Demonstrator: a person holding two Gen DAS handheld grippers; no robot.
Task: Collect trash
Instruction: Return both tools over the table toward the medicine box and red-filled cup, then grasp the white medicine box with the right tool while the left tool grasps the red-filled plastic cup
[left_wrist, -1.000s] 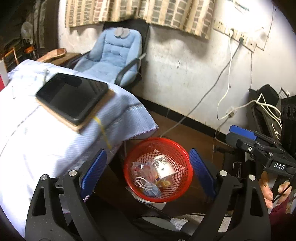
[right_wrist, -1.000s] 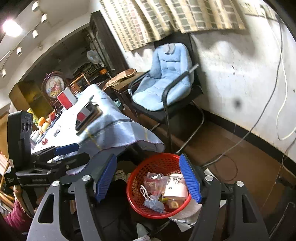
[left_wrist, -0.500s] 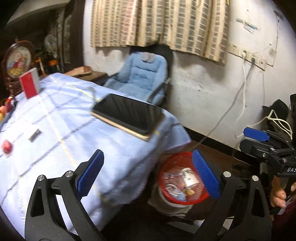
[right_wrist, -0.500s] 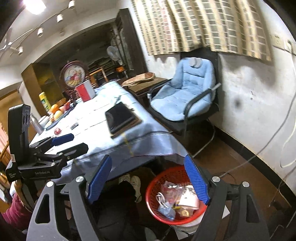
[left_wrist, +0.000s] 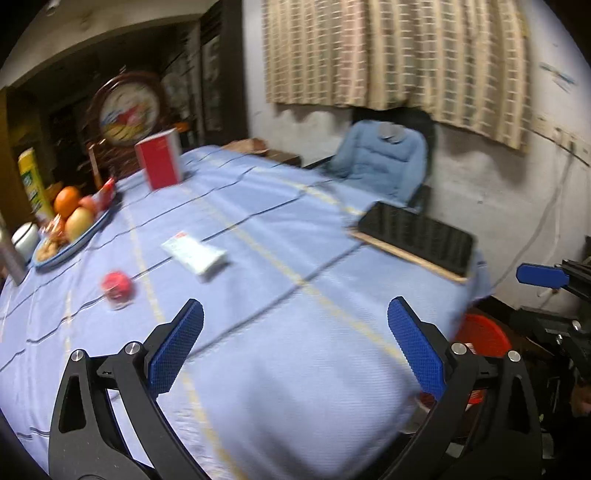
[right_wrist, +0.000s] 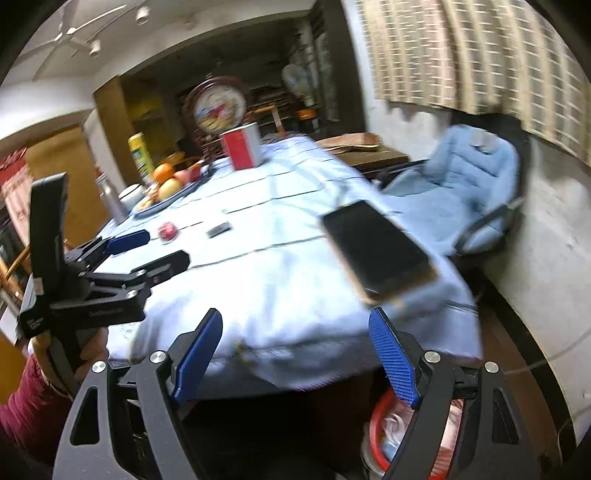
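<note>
A red crumpled wrapper (left_wrist: 116, 286) and a white packet (left_wrist: 194, 253) lie on the blue-clothed table (left_wrist: 295, 369). In the right wrist view they show as the wrapper (right_wrist: 168, 230) and a small dark-looking packet (right_wrist: 218, 229). The red mesh trash basket (left_wrist: 480, 332) sits on the floor past the table's corner, holding several scraps (right_wrist: 391, 424). My left gripper (left_wrist: 295, 306) hangs over the near table edge, its jaws opening with nothing between them. My right gripper (right_wrist: 295, 315) stands open and empty over the table's corner, above the basket.
A black tablet on a board (left_wrist: 417, 238) lies at the table's right corner. A red box (left_wrist: 160, 158), a fruit plate (left_wrist: 70, 221) and a yellow canister (left_wrist: 31, 181) stand at the far end. A blue chair (right_wrist: 469, 184) is by the wall.
Both views swung up and left from the basket on the floor to the tabletop. Both grippers' jaws spread wider. The basket slid to the lower right edge of each view.
</note>
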